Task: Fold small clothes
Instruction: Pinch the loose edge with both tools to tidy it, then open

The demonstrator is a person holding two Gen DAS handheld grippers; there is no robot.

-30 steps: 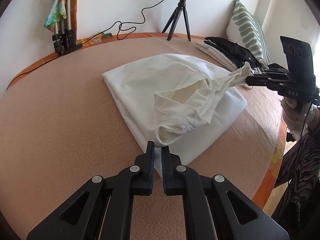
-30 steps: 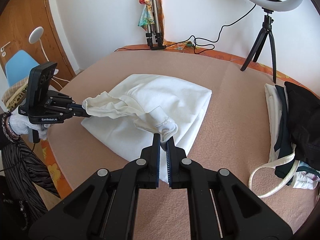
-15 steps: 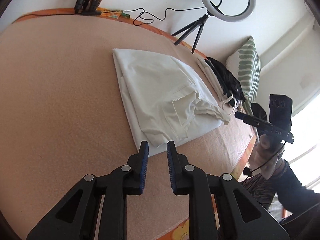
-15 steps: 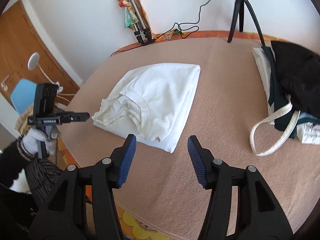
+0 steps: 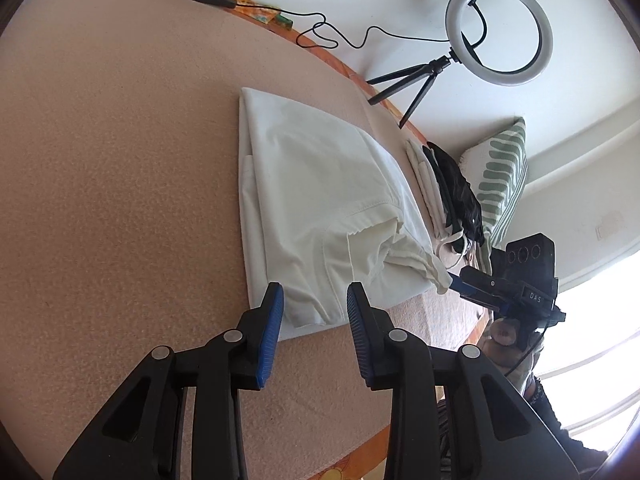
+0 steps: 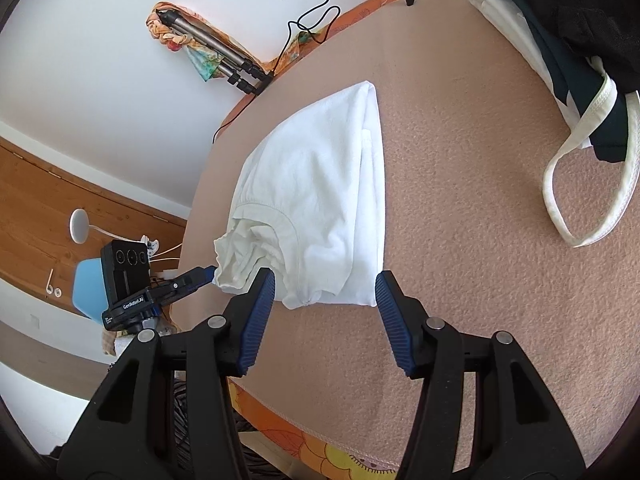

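A white garment (image 5: 320, 200) lies folded on the pinkish-brown padded table (image 5: 120, 160), its crumpled sleeve and neck end towards me. My left gripper (image 5: 315, 296) hovers just short of the garment's near edge. Its jaws are opening and the blue pads do not press on any cloth. In the right wrist view the same garment (image 6: 320, 200) lies flat, and my right gripper (image 6: 325, 284) stands open, framing its near edge without holding it. Each gripper shows in the other's view, the right gripper (image 5: 458, 279) and the left gripper (image 6: 208, 271) each with its tip at the crumpled corner.
A pile of dark and white clothes (image 6: 560, 20) with a looped white strap (image 6: 580, 200) lies at the table's far right, next to a striped pillow (image 5: 504, 176). A ring light on a tripod (image 5: 498, 32) stands at the back. The table edge (image 6: 320, 440) is close below the grippers.
Both grippers were shut on raised parts of the white garment. They have let go and opened, and both wrists have rolled. The lifted cloth now lies on the folded garment.
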